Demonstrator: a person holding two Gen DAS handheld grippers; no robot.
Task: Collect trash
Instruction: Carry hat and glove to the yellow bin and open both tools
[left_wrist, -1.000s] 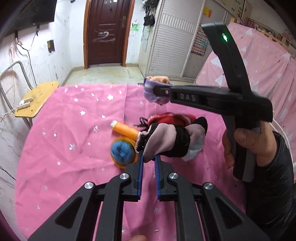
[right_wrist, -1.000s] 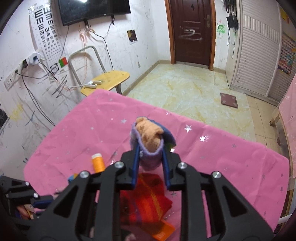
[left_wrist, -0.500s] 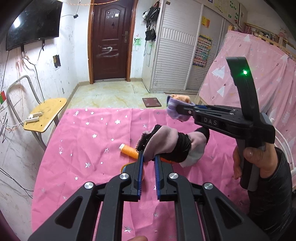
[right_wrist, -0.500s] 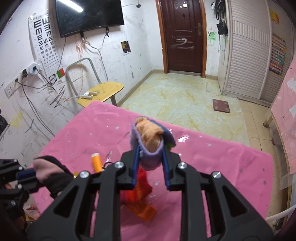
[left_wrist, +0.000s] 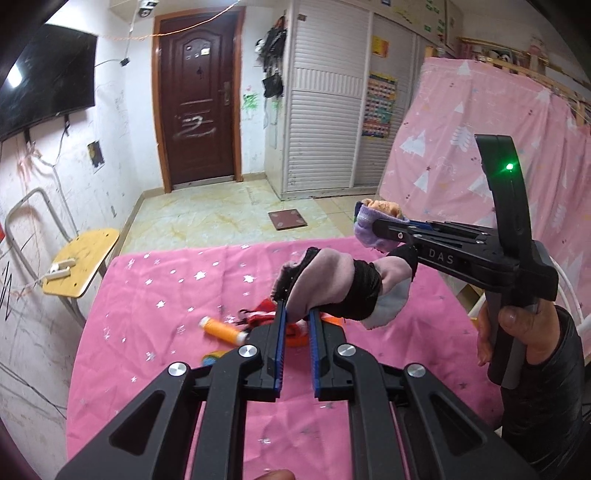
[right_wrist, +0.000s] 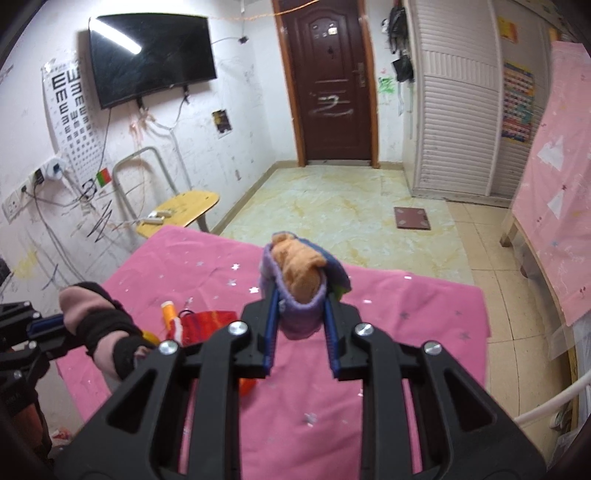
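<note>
Left gripper clamped on pink-and-black bundled sock, right gripper clamped on purple-and-orange rolled sock, both above star-patterned pink tablecloth, orange cylindrical bottle lying on it

Your left wrist camera looks down along its fingers, over the pink table toward the door. Your right wrist camera faces likewise; both views share the table's far edge, the door and the yellow chair.

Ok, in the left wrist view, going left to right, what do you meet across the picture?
Yellow wooden chair seat → orange thread spool → pink-and-black fabric bundle held in the left gripper → purple sock with orange stuffing in the right gripper → person's hand on its handle.
</note>
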